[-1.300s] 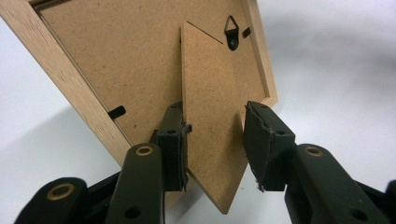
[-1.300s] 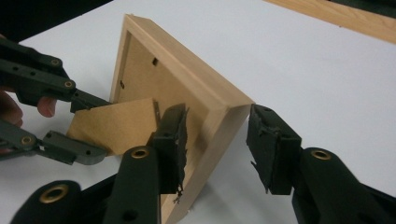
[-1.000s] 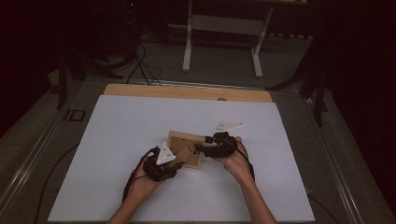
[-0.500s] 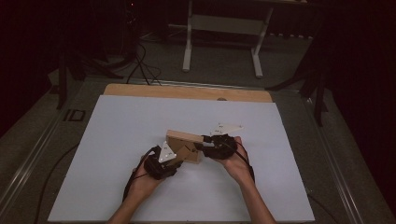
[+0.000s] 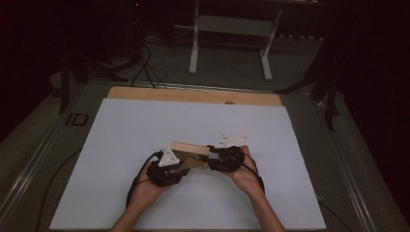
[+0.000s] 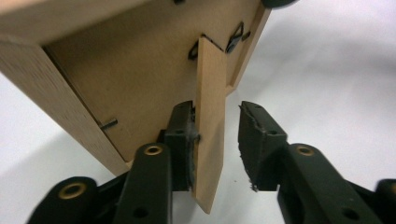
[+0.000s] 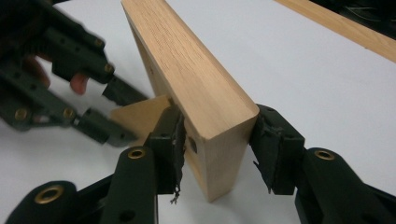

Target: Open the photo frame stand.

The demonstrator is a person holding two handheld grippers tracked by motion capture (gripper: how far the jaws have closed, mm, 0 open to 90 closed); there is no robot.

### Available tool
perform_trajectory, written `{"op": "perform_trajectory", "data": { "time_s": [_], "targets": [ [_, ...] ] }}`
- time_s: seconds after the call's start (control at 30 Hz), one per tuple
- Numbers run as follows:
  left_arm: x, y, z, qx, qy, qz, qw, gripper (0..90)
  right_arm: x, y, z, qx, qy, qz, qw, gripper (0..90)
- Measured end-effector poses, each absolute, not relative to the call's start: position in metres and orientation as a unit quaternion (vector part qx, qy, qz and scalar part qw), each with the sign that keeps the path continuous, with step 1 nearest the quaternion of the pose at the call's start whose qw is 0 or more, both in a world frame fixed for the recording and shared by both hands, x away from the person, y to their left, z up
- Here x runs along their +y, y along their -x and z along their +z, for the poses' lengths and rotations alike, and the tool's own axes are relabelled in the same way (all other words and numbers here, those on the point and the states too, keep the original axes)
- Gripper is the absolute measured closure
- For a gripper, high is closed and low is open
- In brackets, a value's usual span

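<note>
Looking down in the high view, a wooden picture frame [image 5: 189,151] sits at the centre of the white desk [image 5: 121,145], held between the left gripper [image 5: 180,163] at its lower left and the right gripper [image 5: 212,157] at its right end. In the left gripper view, the frame's back panel [image 6: 130,74] occupies the upper left, and its thin stand leg [image 6: 209,121] runs down the middle between the fingers [image 6: 180,140]; they are apart, the left finger touching the leg, the other clear of it with a gap. In the right gripper view, the frame's thick edge [image 7: 201,93] rises from the lower centre, and the fingers [image 7: 170,140] bracket its end, seemingly clamped on it, though the right-hand pad's contact is hard to confirm. The risk from here, as I judge it, is the slim leg bending or snapping at its hinge if the left fingers pinch and pull at an angle, or the frame twisting out of the right hold.
</note>
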State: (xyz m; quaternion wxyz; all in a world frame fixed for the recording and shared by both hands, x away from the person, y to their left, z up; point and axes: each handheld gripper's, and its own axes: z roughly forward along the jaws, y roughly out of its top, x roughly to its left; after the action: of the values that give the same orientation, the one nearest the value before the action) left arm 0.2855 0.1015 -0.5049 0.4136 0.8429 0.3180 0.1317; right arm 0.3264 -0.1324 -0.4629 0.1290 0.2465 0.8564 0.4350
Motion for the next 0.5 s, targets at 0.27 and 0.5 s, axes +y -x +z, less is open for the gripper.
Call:
{"op": "perform_trajectory", "data": {
  "time_s": [0.27,0.5],
  "targets": [
    [0.100,-0.283,-0.506,0.315,-0.850,0.146,0.397,78.6,-0.133,-0.316,-0.465,0.856,-0.241,0.437,0.133,53.9],
    [0.100,-0.281,-0.507,0.312,-0.854,0.140,0.392,78.8,-0.134,-0.309,-0.467,0.855,-0.240,0.440,0.129,51.8]
  ]
}}
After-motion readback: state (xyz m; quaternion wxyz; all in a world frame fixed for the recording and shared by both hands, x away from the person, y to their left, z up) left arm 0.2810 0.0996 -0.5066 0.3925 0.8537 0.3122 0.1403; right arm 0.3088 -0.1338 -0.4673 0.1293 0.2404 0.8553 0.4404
